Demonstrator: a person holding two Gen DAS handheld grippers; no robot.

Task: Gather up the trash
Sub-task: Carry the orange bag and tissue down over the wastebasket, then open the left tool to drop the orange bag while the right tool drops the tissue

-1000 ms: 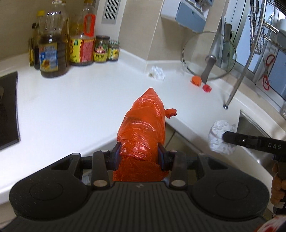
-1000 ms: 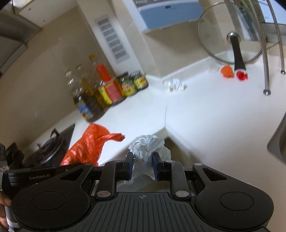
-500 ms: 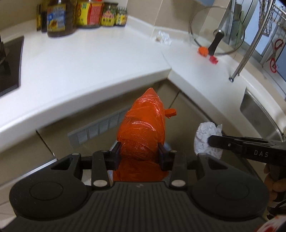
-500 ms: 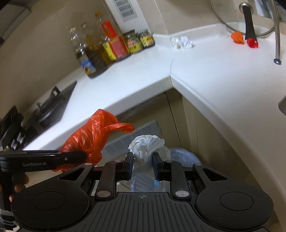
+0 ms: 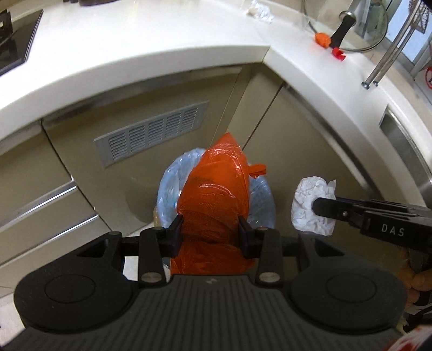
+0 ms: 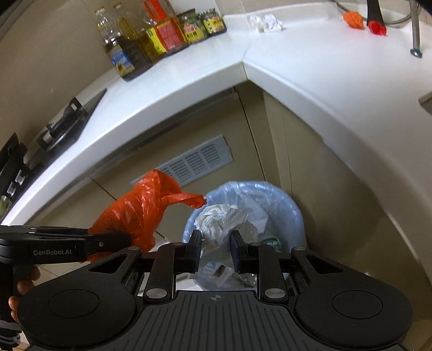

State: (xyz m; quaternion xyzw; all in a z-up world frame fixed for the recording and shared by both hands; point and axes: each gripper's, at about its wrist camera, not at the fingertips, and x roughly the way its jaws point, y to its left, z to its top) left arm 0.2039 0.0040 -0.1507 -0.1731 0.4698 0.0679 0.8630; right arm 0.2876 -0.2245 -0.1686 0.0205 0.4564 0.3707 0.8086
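Kitchen corner seen from two wrist cameras, both looking down past a white tabletop (image 5: 151, 51) toward the floor. At 9 o'clock in the right wrist view, a black stove (image 6: 67, 118) sits on the tabletop, with oil bottles and jars (image 6: 159, 37) grouped at 11 o'clock.

The left hand-held gripper (image 5: 210, 233) is clenched on a crumpled orange plastic bag (image 5: 216, 199), its pads pressing both sides of the bag. In the left wrist view the bag hangs in front of a bin lined with a pale blue bag (image 5: 259, 199), near 12 o'clock from the gripper. The right wrist view shows the orange bag (image 6: 137, 210) at 9 o'clock from the bin (image 6: 286, 205), just beside its rim, with one twisted end reaching to the rim.

A grey vent grille (image 5: 151, 132) is set in the beige cabinet front behind the bin.

The right hand-held gripper (image 6: 216, 249) grasps a crumpled white wad of paper or plastic (image 6: 221, 224), held directly over the open bin, which already contains pale scraps. In the left wrist view that wad (image 5: 310, 205) sits at 3 o'clock from the orange bag, apart from it.

Farther right on the tabletop, another white crumpled wad (image 6: 267, 23) lies at 12 o'clock, and a small orange scrap (image 6: 353, 17) and a red scrap (image 6: 378, 28) lie at 1 o'clock, near a glass pot lid (image 5: 348, 24).
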